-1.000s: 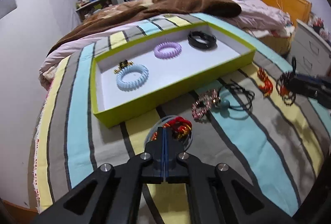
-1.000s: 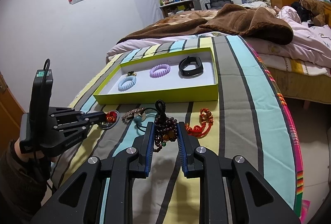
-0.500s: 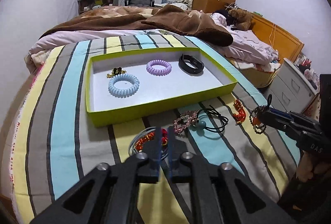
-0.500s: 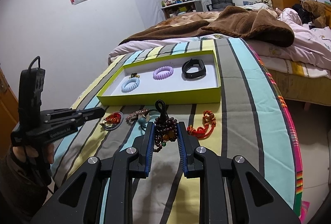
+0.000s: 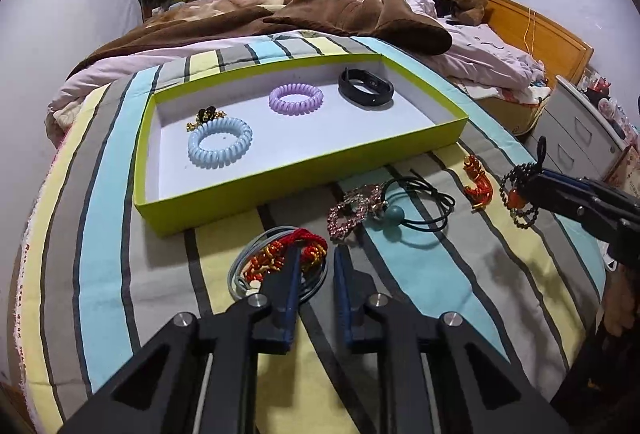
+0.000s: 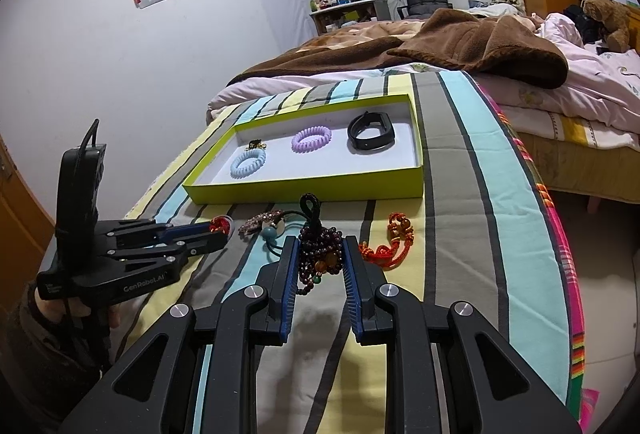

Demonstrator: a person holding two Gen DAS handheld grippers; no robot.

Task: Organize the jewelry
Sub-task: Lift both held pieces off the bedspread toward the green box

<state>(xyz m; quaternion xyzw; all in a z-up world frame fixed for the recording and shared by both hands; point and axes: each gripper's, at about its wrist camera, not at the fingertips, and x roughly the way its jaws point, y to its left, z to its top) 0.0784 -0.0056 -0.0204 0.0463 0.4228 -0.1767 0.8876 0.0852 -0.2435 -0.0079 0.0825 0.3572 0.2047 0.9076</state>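
A red cord bracelet with gold beads on a grey ring lies on the striped bedspread. My left gripper is right over it. Its jaws are closing, with an end of the red cord between the tips, and the pads do not press on it. My right gripper is shut on a dark bead bracelet and holds it above the bedspread. Behind both stands a lime-green tray. It holds a blue coil hair tie, a purple coil tie, a black band and a small gold brooch.
In front of the tray lie a rhinestone piece, a black cord with a teal bead and an orange knotted cord. A brown blanket is heaped behind the tray. White drawers stand to the right.
The left gripper's jaws have gone from shut to apart over the red cord bracelet, and its view has tilted up a little. The right gripper and its bead bracelet have not moved.
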